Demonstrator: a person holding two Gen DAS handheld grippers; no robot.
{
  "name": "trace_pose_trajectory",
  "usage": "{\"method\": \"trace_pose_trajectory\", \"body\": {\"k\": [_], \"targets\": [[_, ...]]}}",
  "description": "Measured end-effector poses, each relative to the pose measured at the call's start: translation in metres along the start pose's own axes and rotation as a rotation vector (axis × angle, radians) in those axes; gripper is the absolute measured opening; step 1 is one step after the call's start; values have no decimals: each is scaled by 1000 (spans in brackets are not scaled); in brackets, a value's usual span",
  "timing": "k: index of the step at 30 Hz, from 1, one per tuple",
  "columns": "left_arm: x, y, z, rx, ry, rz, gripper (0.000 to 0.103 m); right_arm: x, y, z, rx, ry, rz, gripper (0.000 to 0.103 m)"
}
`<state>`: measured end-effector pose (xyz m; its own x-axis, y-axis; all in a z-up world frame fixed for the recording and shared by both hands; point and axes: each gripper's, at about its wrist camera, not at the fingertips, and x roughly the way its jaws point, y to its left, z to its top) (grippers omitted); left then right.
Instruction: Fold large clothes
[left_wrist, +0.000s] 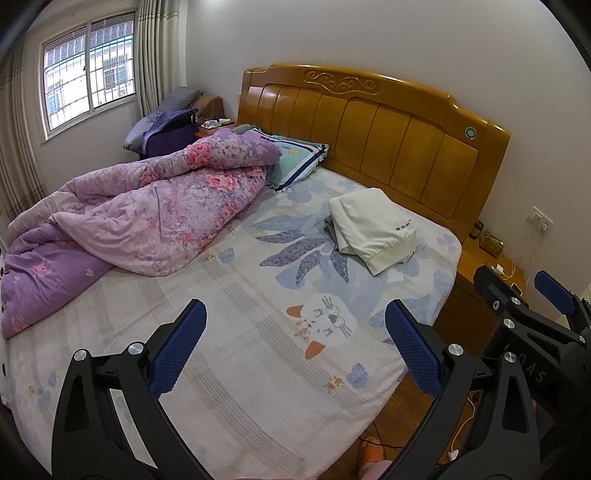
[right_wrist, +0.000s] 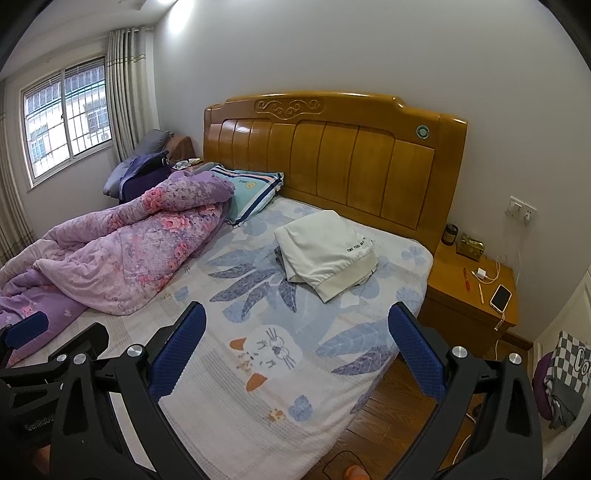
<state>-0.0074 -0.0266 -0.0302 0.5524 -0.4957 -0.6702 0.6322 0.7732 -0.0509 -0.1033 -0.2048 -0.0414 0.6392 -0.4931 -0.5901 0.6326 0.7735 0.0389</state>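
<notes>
A folded white garment (left_wrist: 373, 227) with small black lettering lies on the bed near the headboard, with a grey piece tucked under its left edge; it also shows in the right wrist view (right_wrist: 325, 254). My left gripper (left_wrist: 295, 350) is open and empty, held above the near part of the bed sheet (left_wrist: 240, 314), well short of the garment. My right gripper (right_wrist: 295, 350) is open and empty, also above the near bed. The right gripper appears at the right edge of the left wrist view (left_wrist: 532, 295).
A rumpled purple floral quilt (left_wrist: 140, 221) covers the bed's left side, with a teal pillow (left_wrist: 295, 158) by the wooden headboard (left_wrist: 369, 129). A nightstand (right_wrist: 476, 291) on the right holds a phone (right_wrist: 500, 296), charger and pens. Checkered clothes (right_wrist: 565, 376) lie at far right.
</notes>
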Motion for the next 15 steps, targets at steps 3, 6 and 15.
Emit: {"method": "trace_pose_trajectory", "body": {"k": [3,6,15], "targets": [[1,-1,0,-1,1,-3,98,0,0,0,1,-1,-1,96],[2,-3,0,4,5,-4,98,-1,0,-1,1,2,-2,96],[6,-4,-2,8,23,-11,98,1,-2,-2,6,12,-1,96]]}}
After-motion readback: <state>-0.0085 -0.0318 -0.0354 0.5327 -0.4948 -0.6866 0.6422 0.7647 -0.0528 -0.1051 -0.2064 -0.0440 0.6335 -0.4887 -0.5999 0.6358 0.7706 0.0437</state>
